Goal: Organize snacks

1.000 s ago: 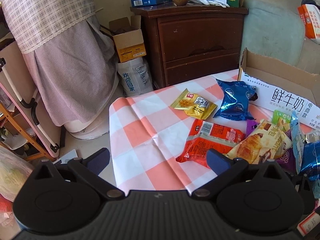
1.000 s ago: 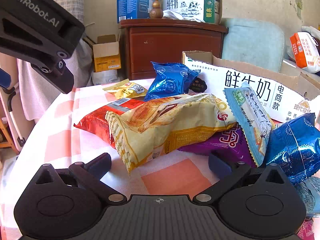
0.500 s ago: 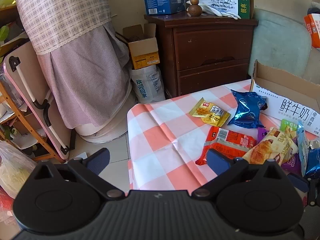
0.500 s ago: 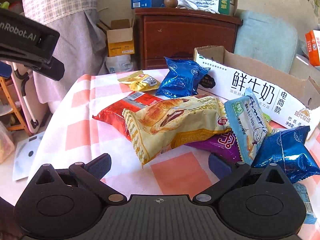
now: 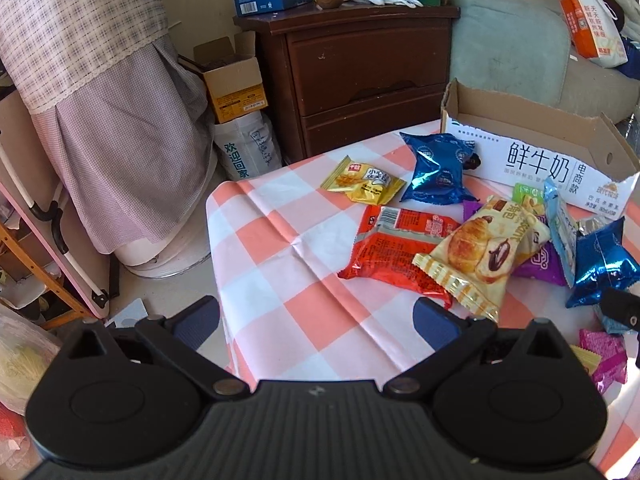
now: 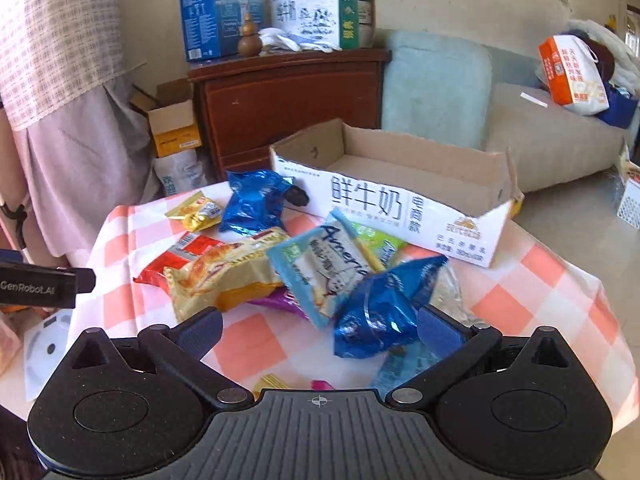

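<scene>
Both grippers are pulling back higher: left gripper (image 5: 316, 316) and right gripper (image 6: 320, 324) hanging wide open, empty. Snack packets (image 6: 328, 276) are lying heaped beside the seemingly empty milk carton box (image 6: 404, 204), leaving checked tabletop (image 5: 280, 240) bare leftward.

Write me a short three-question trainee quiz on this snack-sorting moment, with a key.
1. True or false: the cardboard box already holds several snacks.
2. Which packet lies partly on top of the red packet? A) the croissant packet B) the yellow packet C) the pink packet
3. Fill in: both the left gripper and the right gripper are ____ and hold nothing.

Key: 1. False, the part of its inside that shows is bare. 2. A. 3. open.
</scene>
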`<state>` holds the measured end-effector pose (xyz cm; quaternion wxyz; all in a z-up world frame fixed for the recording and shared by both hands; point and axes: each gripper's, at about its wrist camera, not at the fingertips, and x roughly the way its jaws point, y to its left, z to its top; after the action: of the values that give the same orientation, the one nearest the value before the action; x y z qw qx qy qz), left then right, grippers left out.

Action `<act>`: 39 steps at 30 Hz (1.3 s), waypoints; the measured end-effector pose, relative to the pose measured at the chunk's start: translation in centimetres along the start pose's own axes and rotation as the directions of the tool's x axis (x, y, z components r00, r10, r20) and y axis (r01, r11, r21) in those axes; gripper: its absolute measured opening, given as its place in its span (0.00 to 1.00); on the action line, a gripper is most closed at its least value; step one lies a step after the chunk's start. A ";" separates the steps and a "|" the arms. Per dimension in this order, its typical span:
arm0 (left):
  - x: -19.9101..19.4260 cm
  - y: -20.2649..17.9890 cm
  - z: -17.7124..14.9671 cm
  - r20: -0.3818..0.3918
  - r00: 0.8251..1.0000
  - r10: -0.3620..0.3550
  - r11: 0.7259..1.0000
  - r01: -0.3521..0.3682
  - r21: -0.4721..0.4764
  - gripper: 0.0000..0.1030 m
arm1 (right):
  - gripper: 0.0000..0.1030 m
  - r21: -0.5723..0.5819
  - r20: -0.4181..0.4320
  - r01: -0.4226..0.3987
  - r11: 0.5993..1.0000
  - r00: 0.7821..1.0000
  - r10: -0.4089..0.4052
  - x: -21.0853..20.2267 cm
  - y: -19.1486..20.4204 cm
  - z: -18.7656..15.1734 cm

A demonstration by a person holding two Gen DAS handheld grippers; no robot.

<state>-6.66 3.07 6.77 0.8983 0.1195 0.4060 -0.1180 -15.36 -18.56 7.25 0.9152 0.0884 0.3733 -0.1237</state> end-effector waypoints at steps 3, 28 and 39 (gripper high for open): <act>-0.1 -1.8 -1.5 -0.033 0.996 -0.086 0.996 0.087 0.028 0.99 | 1.00 0.096 -0.033 0.062 0.993 0.998 -0.059 0.2 -3.3 -0.9; 3.0 -9.3 -5.5 -0.178 0.978 -0.107 0.968 0.143 0.204 0.99 | 1.00 0.174 -0.236 0.240 0.955 0.952 -0.196 3.4 -6.0 -4.2; 1.6 -6.3 -3.1 -0.149 0.984 -0.098 0.992 0.110 0.070 0.99 | 1.00 0.128 -0.150 0.147 0.981 0.980 -0.128 1.2 -2.5 -2.2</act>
<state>-9.78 -2.07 2.79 0.8537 0.1411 0.4710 -0.1714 -16.76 -20.59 4.64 0.8673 0.1341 0.4330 -0.2057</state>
